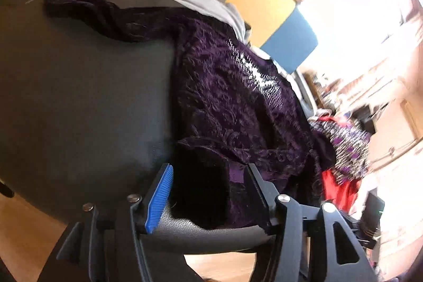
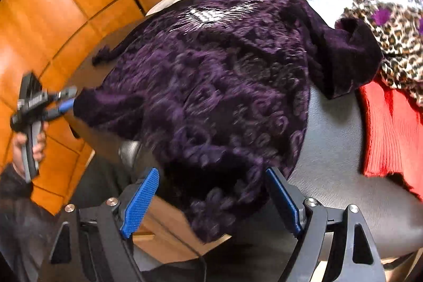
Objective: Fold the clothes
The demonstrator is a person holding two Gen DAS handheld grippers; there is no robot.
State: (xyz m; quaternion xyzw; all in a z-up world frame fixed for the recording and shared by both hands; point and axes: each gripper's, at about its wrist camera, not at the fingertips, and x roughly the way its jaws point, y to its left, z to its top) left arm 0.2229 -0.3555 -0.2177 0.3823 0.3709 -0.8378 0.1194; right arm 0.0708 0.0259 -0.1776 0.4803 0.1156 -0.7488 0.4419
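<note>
The purple top [image 2: 211, 86], spread on the table [image 1: 79, 97], is straddled at its hem by the wide-open right gripper [image 2: 211, 192] and left gripper [image 1: 208, 192], neither closed on it.

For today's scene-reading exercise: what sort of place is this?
Probably an office or meeting room used for sorting clothes: a round dark table, colored wall panels, wooden cabinets, and a purple top beside more garments.

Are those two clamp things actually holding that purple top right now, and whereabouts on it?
Cannot be told: both the left gripper and right gripper have jaws apart around the purple top's bottom hem.
</note>
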